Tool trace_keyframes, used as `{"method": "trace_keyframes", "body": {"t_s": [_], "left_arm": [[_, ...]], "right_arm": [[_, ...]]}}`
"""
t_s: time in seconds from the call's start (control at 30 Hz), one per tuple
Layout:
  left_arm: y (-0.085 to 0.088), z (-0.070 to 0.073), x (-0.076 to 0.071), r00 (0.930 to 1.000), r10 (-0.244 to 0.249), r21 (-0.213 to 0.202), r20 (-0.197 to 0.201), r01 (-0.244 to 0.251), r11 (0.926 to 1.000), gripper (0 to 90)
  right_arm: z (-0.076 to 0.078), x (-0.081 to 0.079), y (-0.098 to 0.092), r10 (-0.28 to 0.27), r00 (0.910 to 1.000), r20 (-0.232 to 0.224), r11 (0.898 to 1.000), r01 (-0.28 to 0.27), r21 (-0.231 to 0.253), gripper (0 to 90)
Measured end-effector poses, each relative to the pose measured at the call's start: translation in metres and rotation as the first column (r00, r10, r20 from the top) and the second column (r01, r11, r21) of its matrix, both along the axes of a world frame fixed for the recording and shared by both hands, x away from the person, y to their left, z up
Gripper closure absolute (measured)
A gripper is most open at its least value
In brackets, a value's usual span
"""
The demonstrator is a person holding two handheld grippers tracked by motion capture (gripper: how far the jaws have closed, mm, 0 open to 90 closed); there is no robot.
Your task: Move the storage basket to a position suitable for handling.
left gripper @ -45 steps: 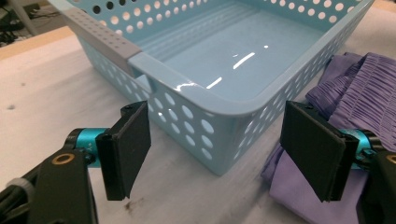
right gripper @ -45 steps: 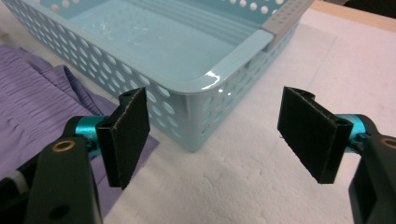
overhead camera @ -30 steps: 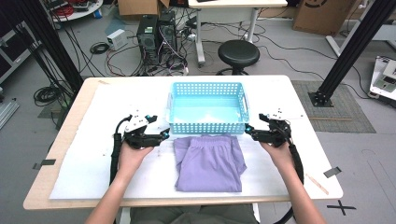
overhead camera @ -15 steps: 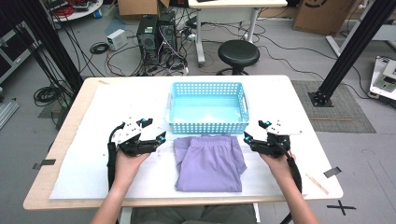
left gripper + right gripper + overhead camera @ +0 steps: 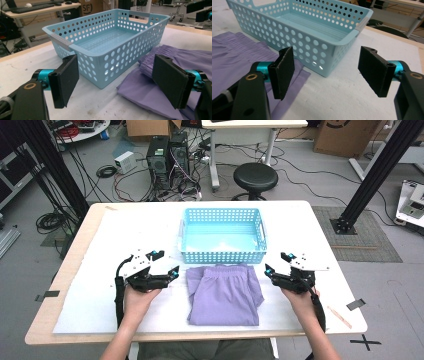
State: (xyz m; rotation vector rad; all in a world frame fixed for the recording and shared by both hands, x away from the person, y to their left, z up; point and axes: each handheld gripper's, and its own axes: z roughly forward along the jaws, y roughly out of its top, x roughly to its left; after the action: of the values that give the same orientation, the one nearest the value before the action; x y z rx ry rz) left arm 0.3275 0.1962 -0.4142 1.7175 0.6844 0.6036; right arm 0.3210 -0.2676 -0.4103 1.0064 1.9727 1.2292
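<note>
Lilac fabric, a folded garment (image 5: pixel 224 294) with a gathered waistband, lies flat on the white worktop (image 5: pixel 90 250) near the person's edge, its waistband end just beside the near wall of a light blue perforated basket (image 5: pixel 222 236). The basket stands upright behind it, nothing showing inside. To the garment's left, the left tool (image 5: pixel 172 271) hovers low over the worktop, pointing toward the cloth's upper left corner and the basket's near corner; its jaws have just been opening and stand wide apart with nothing between them, as the left gripper view shows, where the basket corner (image 5: pixel 100 75) and the garment's edge (image 5: pixel 140 87) lie beyond the black pads. On the other side, the right tool (image 5: pixel 270 271) sits just off the garment's upper right corner, aimed inward; its jaws have eased in a little yet stay released, gripping nothing. In the right gripper view the basket's corner (image 5: pixel 329 65) shows between the pads, with the lilac cloth (image 5: pixel 234 57) off behind the left pad. Neither tool touches the garment or the basket.
</note>
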Motion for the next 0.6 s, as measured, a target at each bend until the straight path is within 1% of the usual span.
{"method": "trace_keyframes", "body": {"t_s": [0.07, 0.1, 0.17, 0.27, 0.37, 0.43, 0.6], "left_arm": [[0.0009, 0.0003, -0.0002, 0.9999, 0.010, 0.007, 0.001, -0.010, 0.9999, 21.9], [0.0015, 0.0003, -0.0003, 0.9999, 0.016, 0.006, -0.001, -0.016, 0.9999, 21.9], [0.0030, 0.0002, 0.0000, 0.9997, 0.025, 0.004, -0.006, -0.025, 0.9997, 21.9], [0.0045, -0.0001, 0.0008, 0.9995, 0.027, -0.001, -0.017, -0.027, 0.9996, 21.9], [0.0043, -0.0005, 0.0010, 0.9993, 0.019, -0.007, -0.032, -0.019, 0.9998, 21.9], [0.0038, -0.0004, 0.0010, 0.9993, 0.015, -0.002, -0.033, -0.015, 0.9999, 21.9], [0.0027, -0.0011, 0.0024, 0.9992, 0.025, 0.002, -0.032, -0.025, 0.9997, 22.0]], "right_arm": [[-0.0010, 0.0009, -0.0027, -0.004, 1.0000, 0.002, 1.000, 0.004, 0.007, 29.9], [-0.0015, 0.0012, -0.0037, -0.008, 1.0000, -0.004, 1.000, 0.008, 0.015, 29.9], [-0.0022, 0.0022, -0.0060, -0.011, 0.9999, -0.001, 1.000, 0.011, 0.021, 29.9], [-0.0028, 0.0017, -0.0076, -0.019, 0.9998, -0.001, 0.999, 0.019, 0.028, 29.9], [-0.0032, 0.0013, -0.0087, -0.021, 0.9998, 0.005, 1.000, 0.021, 0.023, 29.9], [-0.0029, 0.0007, -0.0087, -0.024, 0.9997, 0.006, 0.999, 0.024, 0.025, 29.9], [-0.0032, -0.0006, -0.0087, -0.022, 0.9997, 0.007, 1.000, 0.022, 0.019, 29.9]]}}
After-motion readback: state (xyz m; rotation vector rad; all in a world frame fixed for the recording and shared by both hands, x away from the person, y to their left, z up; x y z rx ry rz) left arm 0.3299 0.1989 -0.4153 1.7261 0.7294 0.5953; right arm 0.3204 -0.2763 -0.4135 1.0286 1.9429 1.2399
